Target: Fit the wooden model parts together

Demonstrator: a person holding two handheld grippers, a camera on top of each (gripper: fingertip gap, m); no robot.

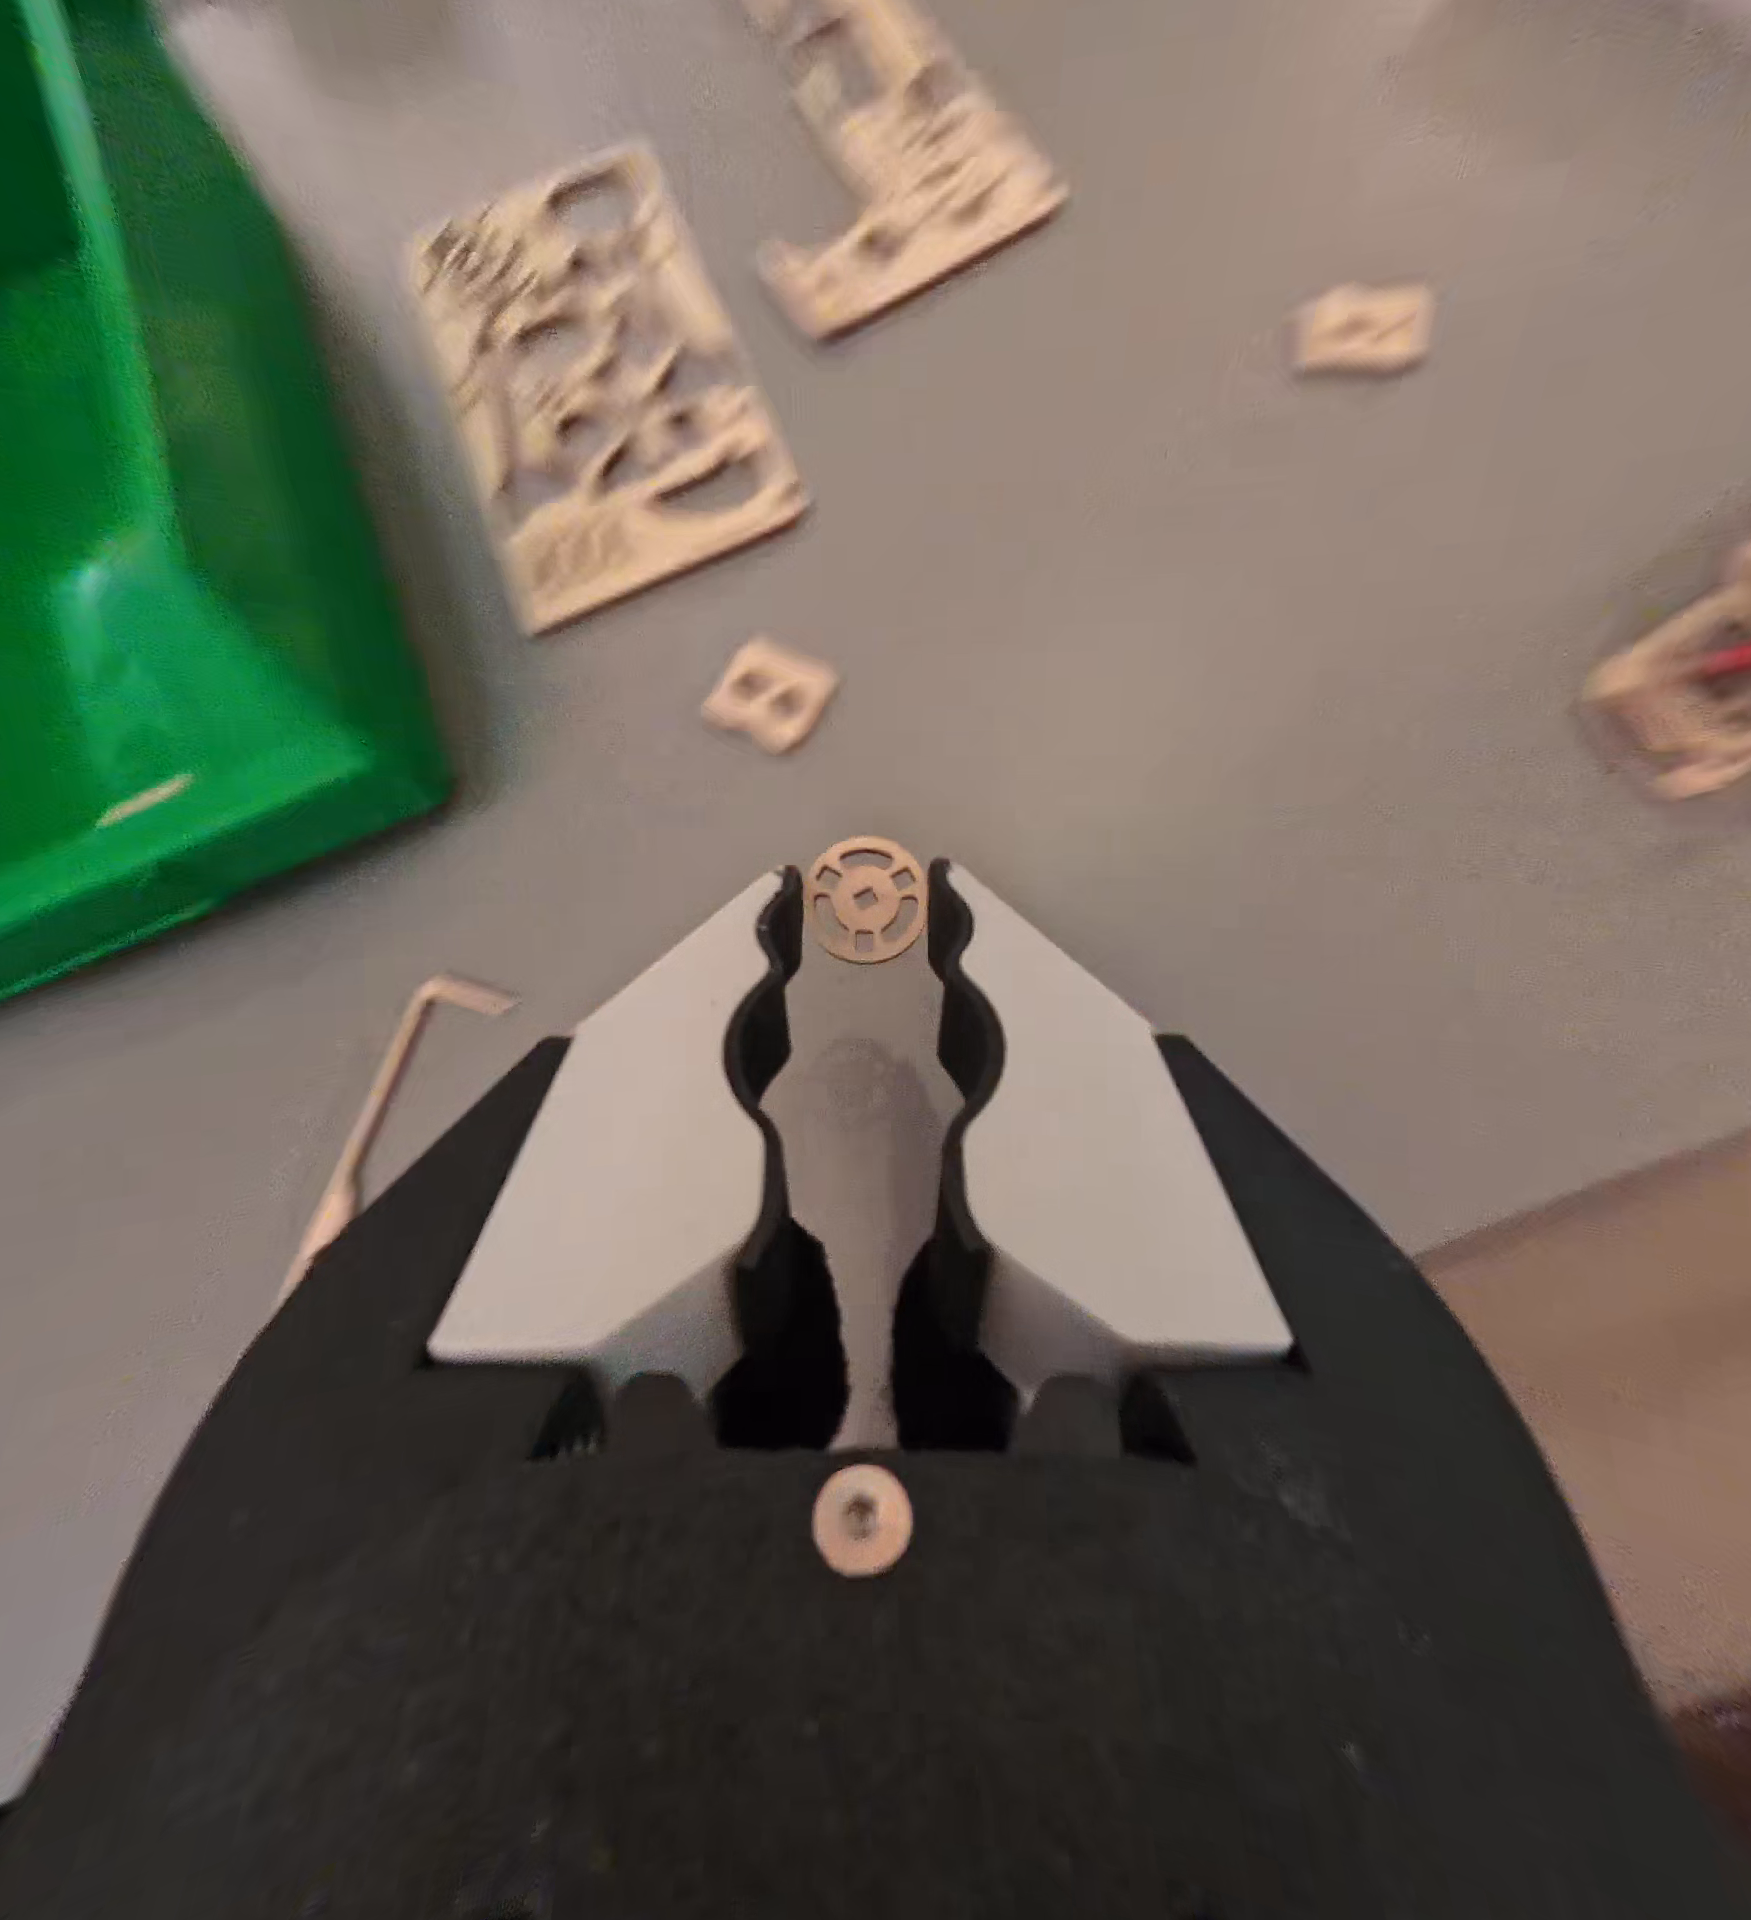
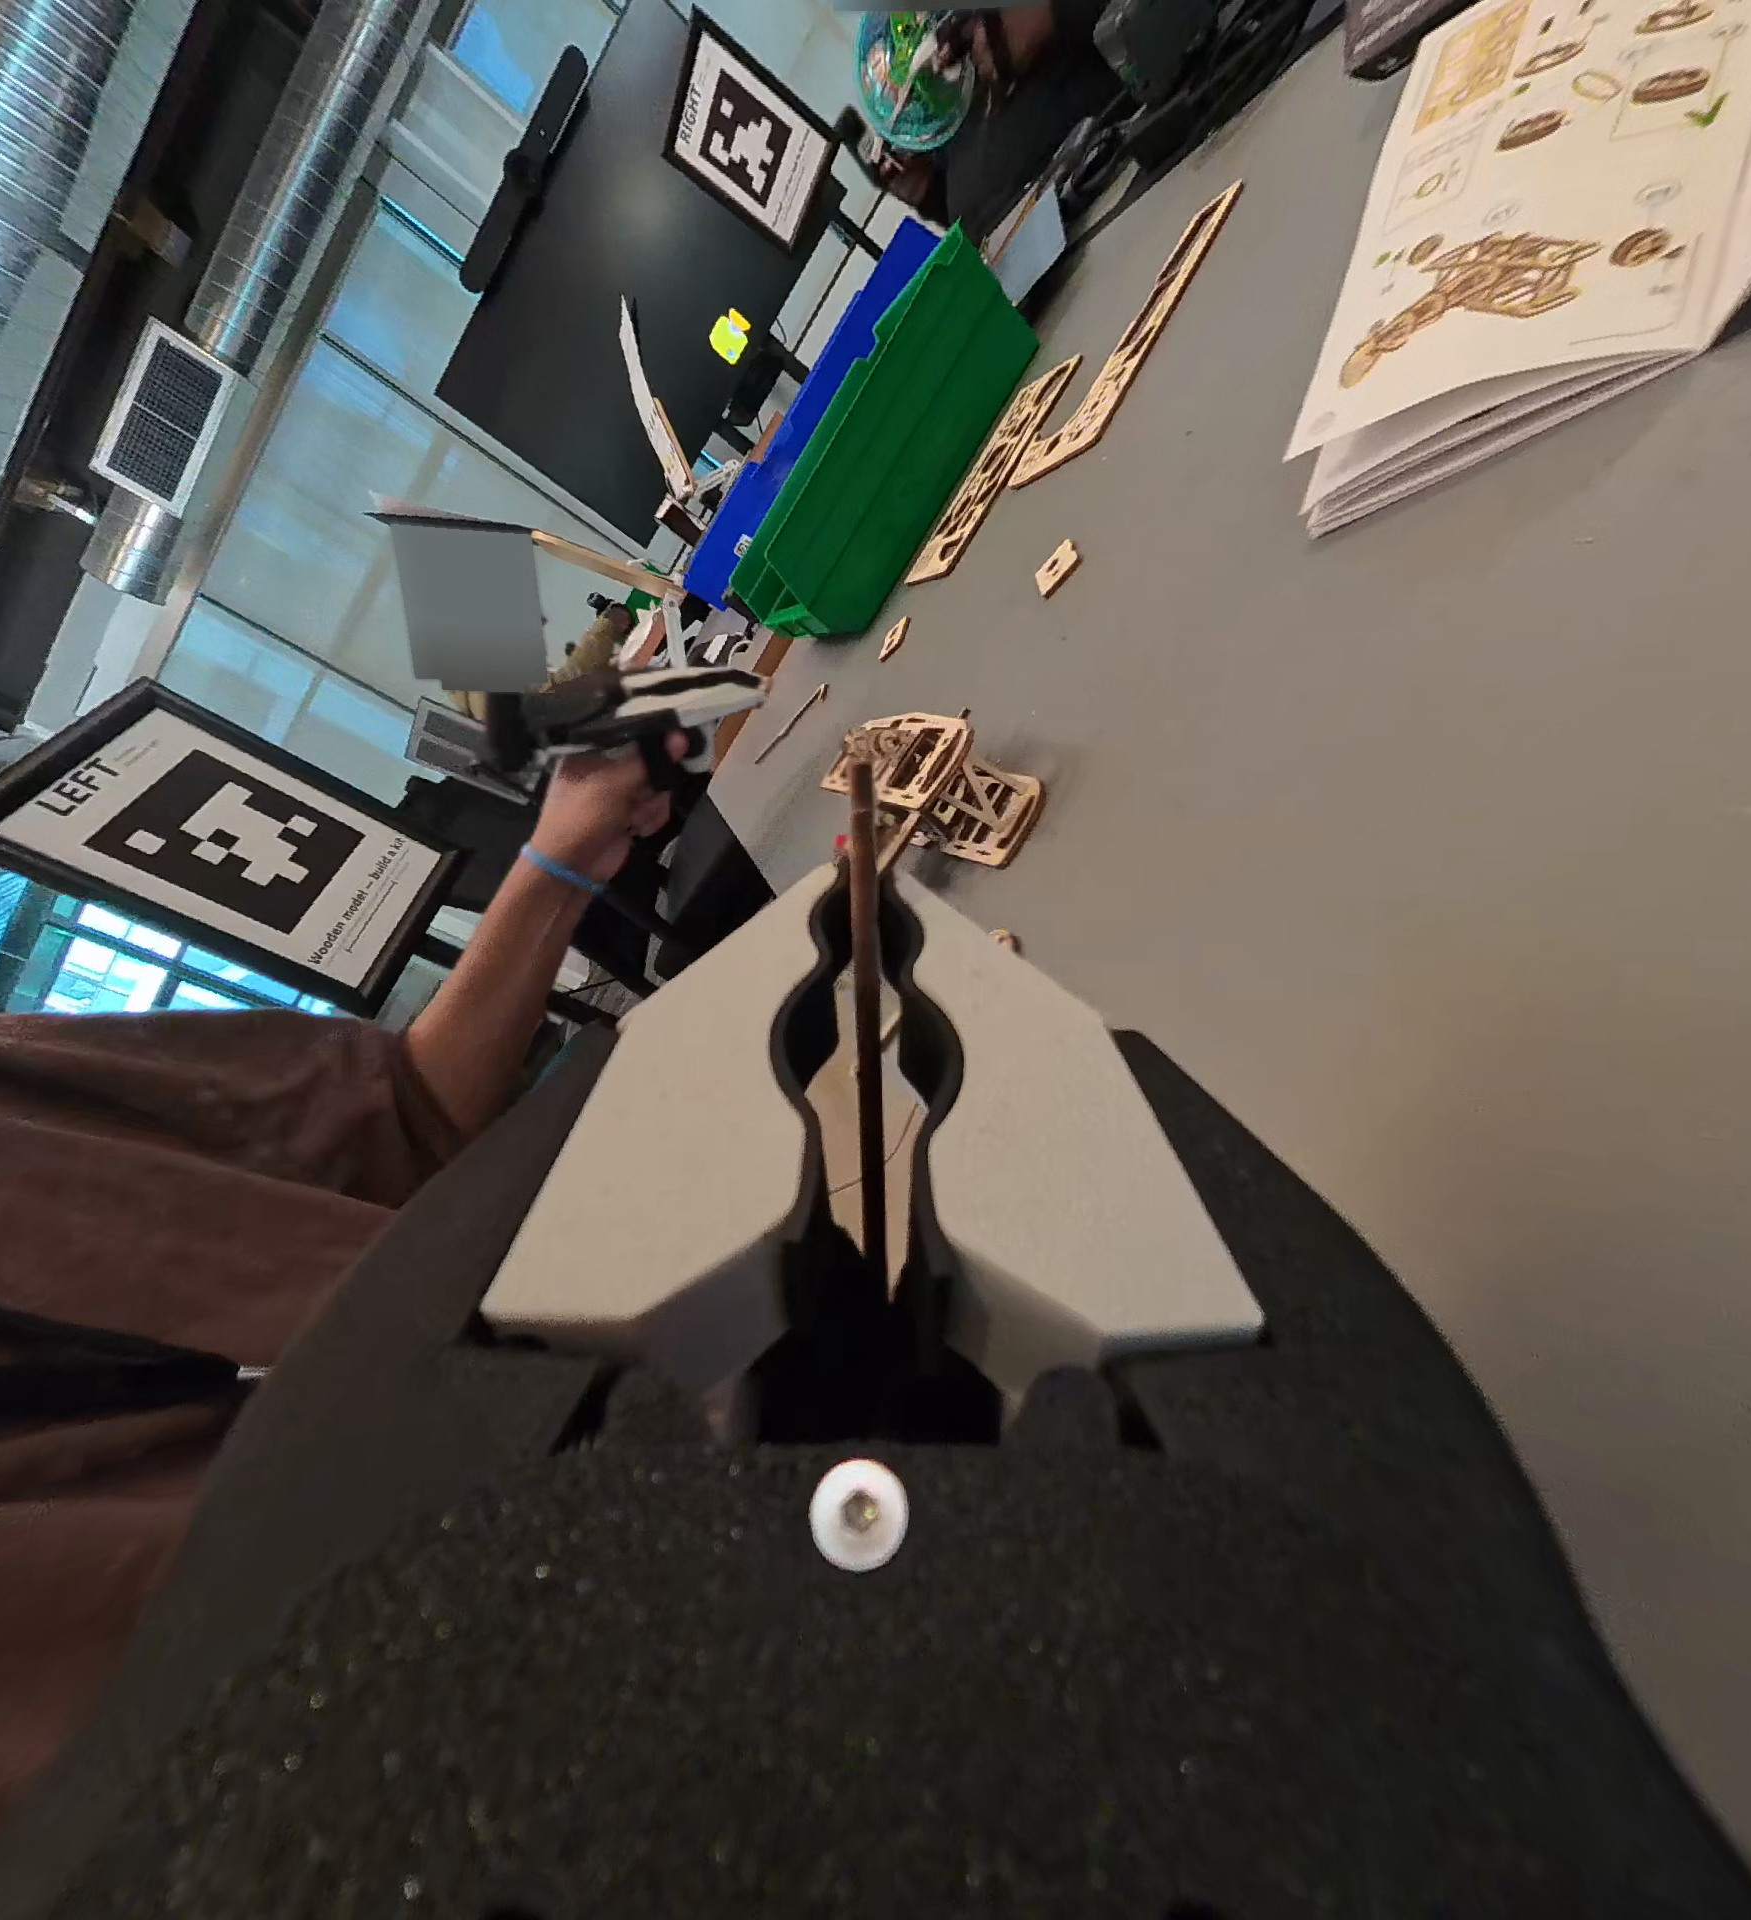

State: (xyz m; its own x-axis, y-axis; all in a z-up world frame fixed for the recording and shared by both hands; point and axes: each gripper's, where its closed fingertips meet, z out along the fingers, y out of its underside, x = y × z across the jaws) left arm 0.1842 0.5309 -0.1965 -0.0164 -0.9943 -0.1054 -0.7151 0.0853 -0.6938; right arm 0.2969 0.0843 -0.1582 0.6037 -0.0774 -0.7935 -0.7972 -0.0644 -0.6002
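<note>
My left gripper [image 1: 863, 902] is shut on a small round wooden wheel [image 1: 867, 896] with cut-out slots, held at the fingertips above the grey table. My right gripper [image 2: 863, 883] is shut on a thin flat wooden part seen edge-on [image 2: 866, 997], which sticks out past the fingertips. Just beyond it the partly built wooden model [image 2: 938, 795] lies on the table; it also shows blurred in the left wrist view [image 1: 1723, 686]. The left gripper also shows far off in the right wrist view [image 2: 684, 707], held in a hand.
A green bin [image 1: 102, 540] stands at the left, next to a blue bin [image 2: 829, 416]. Two punched wooden sheets [image 1: 601, 384] [image 1: 912, 177], small loose pieces [image 1: 772, 694] [image 1: 1361, 328] and a thin stick [image 1: 383, 1101] lie on the table. An open instruction booklet [image 2: 1536, 239] lies at the far right. The gap from one gripper's tips to the other's is roughly 45 centimetres.
</note>
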